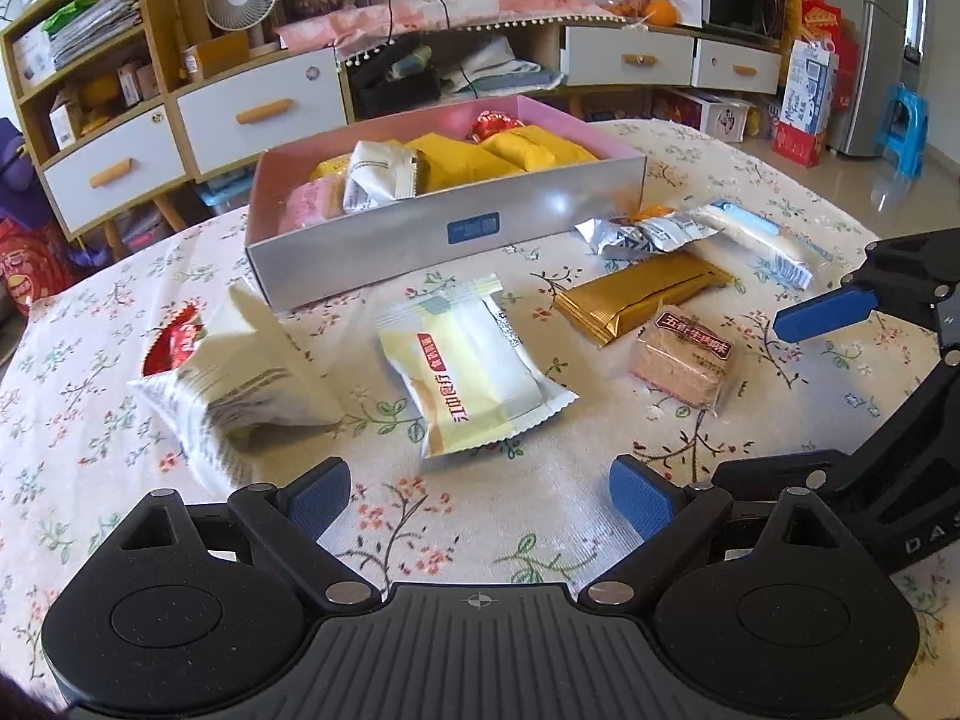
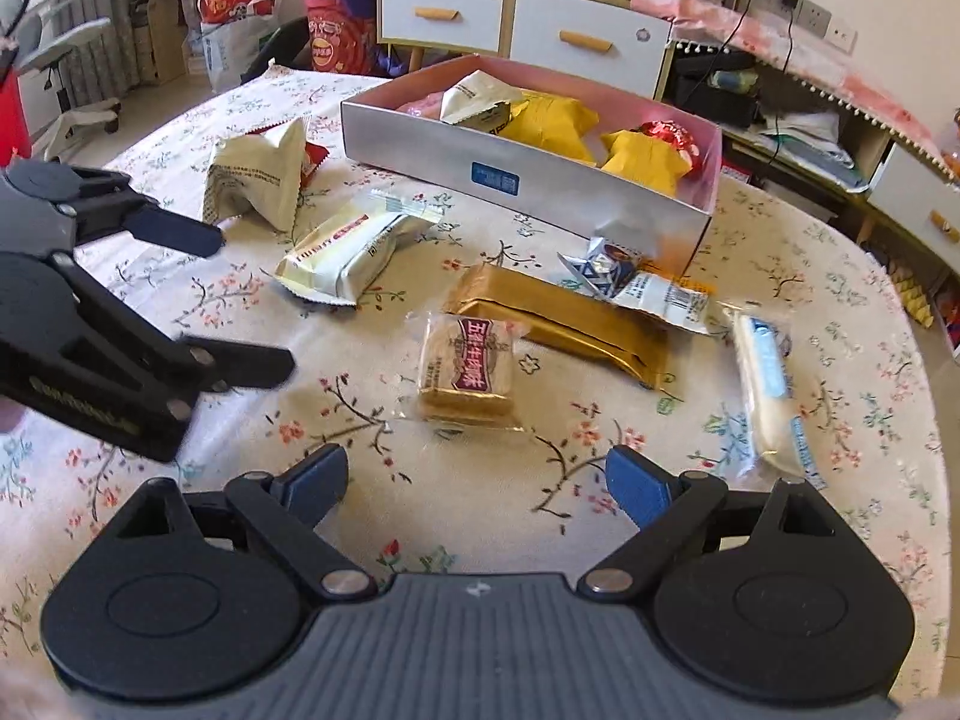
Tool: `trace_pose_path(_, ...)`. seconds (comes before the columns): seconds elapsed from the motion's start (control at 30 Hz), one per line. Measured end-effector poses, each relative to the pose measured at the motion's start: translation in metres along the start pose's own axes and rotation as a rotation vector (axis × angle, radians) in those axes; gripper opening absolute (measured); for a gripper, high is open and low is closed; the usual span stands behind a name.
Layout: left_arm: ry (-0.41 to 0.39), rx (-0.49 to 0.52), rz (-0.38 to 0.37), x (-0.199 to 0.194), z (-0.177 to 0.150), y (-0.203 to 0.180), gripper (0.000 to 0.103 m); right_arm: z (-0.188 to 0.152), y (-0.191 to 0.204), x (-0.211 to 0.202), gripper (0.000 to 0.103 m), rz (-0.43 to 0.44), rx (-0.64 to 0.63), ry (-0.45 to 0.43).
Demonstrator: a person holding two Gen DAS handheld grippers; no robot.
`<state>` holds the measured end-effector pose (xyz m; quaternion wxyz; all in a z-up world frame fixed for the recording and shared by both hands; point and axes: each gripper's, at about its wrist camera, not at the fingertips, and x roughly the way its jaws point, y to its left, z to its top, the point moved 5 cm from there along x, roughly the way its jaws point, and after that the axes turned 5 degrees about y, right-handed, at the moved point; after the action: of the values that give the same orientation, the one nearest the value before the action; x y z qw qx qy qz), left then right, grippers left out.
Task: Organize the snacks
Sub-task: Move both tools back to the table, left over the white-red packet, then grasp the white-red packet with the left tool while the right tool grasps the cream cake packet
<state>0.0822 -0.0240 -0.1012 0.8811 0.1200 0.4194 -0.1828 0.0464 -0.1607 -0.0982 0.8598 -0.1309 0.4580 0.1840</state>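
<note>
A silver box with a pink inside (image 1: pixel 384 252) (image 2: pixel 432 147) holds yellow, white, pink and red snack packs. Loose snacks lie on the floral tablecloth in front of it: a cream pastry pack (image 1: pixel 474 372) (image 2: pixel 345 255), a white pack (image 1: pixel 240 378) (image 2: pixel 258 180), a gold bar (image 1: pixel 642 294) (image 2: pixel 576 324), a square biscuit pack (image 1: pixel 687 360) (image 2: pixel 468 372), a silver-blue packet (image 1: pixel 648 234) (image 2: pixel 636 282) and a long white-blue stick (image 1: pixel 756 240) (image 2: pixel 765 390). My left gripper (image 1: pixel 480 495) is open and empty, just before the cream pack. My right gripper (image 2: pixel 477 483) is open and empty, just before the biscuit pack.
The round table's edge (image 2: pixel 924 360) curves off on the right. Cabinets with white drawers (image 1: pixel 258 108) stand behind the table. The right gripper shows at the right of the left wrist view (image 1: pixel 840 306); the left gripper shows at the left of the right wrist view (image 2: pixel 120 300).
</note>
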Motion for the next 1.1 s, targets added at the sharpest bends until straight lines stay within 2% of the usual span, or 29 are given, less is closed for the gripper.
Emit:
trace_pose_path(0.37, 0.008, -0.124, -0.038, 0.018, 0.015, 0.010, 0.093, 0.012, -0.004, 0.009, 0.089, 0.011, 0.022, 0.000)
trace_pose_path(0.53, 0.003, -0.139, -0.039, 0.022, 0.021, 0.010, 0.092, 0.017, -0.008, 0.012, 0.087, 0.021, 0.033, 0.000)
trace_pose_path(0.8, 0.000, -0.144, -0.034, 0.026, 0.030, 0.008, 0.082, 0.024, -0.007, 0.014, 0.076, 0.028, 0.026, 0.004)
trace_pose_path(1.1, 0.003, -0.146, -0.034, 0.024, 0.034, 0.005, 0.061, 0.027, -0.006, 0.013, 0.060, 0.026, 0.012, 0.003)
